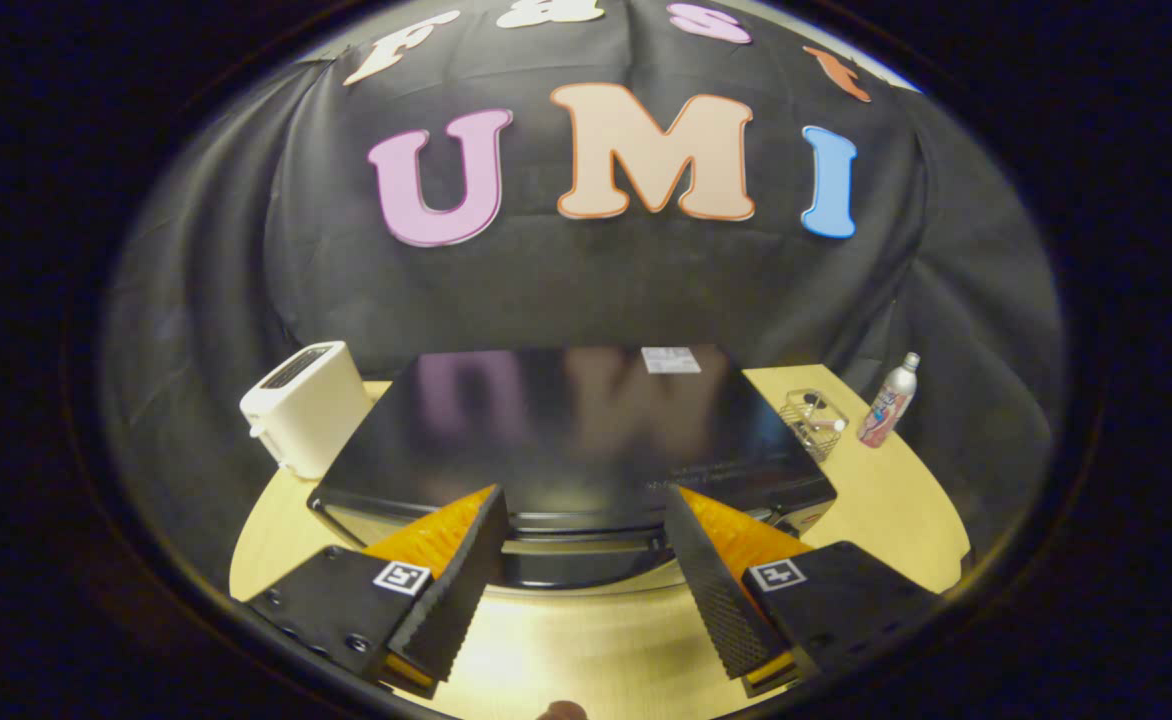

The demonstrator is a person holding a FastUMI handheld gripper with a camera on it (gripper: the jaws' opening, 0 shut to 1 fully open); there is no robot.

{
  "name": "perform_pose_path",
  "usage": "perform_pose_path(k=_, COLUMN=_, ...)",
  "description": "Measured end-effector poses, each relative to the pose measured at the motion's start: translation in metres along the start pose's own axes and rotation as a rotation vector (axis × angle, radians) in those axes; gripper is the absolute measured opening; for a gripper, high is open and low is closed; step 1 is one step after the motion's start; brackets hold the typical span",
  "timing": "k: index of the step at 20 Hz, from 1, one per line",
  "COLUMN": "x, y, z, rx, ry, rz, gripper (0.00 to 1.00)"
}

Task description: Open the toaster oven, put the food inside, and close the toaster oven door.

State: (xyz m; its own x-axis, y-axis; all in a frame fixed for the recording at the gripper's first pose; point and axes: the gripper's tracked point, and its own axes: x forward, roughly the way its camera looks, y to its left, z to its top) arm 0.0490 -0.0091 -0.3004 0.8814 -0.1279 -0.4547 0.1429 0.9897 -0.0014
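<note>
A black toaster oven point(566, 430) stands on the wooden table point(886, 500), seen from above and in front; its glossy top faces me. Its door handle point(581, 525) runs across the upper front edge, just ahead of my fingertips. My gripper point(583, 510) is open, one finger on each side of the handle's middle, with nothing pressed between them. I cannot tell whether the fingers touch the oven front. No food is visible.
A white slot toaster point(306, 408) stands left of the oven. Right of it sit a clear wire-like basket point(814, 420) with small items and an upright spray bottle point(889, 402). Bare wooden tabletop lies below the fingers.
</note>
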Motion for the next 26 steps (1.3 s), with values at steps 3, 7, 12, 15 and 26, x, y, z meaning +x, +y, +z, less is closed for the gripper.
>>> perform_pose_path(k=3, x=-0.002, y=-0.001, z=-0.006, rx=0.041, ry=0.003, rz=0.008, gripper=0.98)
perform_pose_path(k=7, x=-0.008, y=-0.002, z=-0.01, rx=-0.016, ry=0.009, rz=0.019, gripper=0.98)
perform_pose_path(k=12, x=-0.029, y=-0.006, z=-0.023, rx=-0.006, ry=0.015, rz=0.016, gripper=0.99)
perform_pose_path(k=15, x=-0.045, y=-0.009, z=-0.038, rx=-0.002, ry=0.03, rz=0.018, gripper=0.99)
perform_pose_path(k=26, x=-0.086, y=-0.021, z=-0.159, rx=-0.02, ry=0.268, rz=0.009, gripper=0.98)
